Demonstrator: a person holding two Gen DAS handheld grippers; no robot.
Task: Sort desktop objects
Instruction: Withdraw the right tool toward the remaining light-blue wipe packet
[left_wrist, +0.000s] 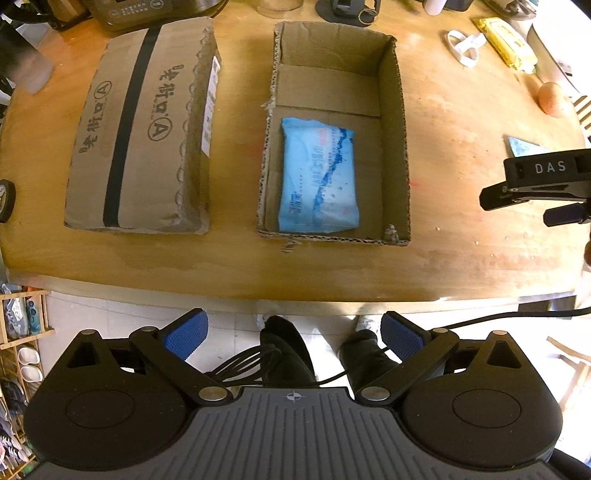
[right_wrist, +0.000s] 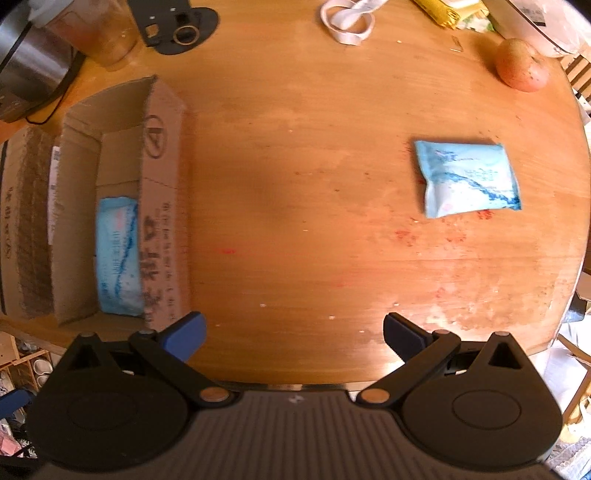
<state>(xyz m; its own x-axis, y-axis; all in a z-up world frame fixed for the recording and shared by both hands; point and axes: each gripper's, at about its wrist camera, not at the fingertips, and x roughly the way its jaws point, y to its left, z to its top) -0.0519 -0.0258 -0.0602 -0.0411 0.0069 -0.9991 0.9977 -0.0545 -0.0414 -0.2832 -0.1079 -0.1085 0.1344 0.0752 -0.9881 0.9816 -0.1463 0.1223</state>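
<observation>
An open cardboard box (left_wrist: 395, 122) sits mid-table with a blue tissue pack (left_wrist: 317, 181) lying flat inside; both show in the right wrist view, the box (right_wrist: 162, 206) and the pack (right_wrist: 116, 254) at the left. A second blue tissue pack (right_wrist: 467, 177) lies loose on the wooden table (right_wrist: 295, 184) at the right; only its corner (left_wrist: 521, 146) shows in the left wrist view. My left gripper (left_wrist: 293, 338) is open and empty, held back past the table's near edge. My right gripper (right_wrist: 293, 338) is open and empty over the near edge; it shows from the side (left_wrist: 535, 192).
A closed taped cardboard box (left_wrist: 144, 125) lies left of the open one. At the back and right stand an appliance (right_wrist: 29, 66), a black stand (right_wrist: 177, 26), white loops (right_wrist: 347, 22), a yellow packet (left_wrist: 506, 40) and a brown round fruit (right_wrist: 521, 64).
</observation>
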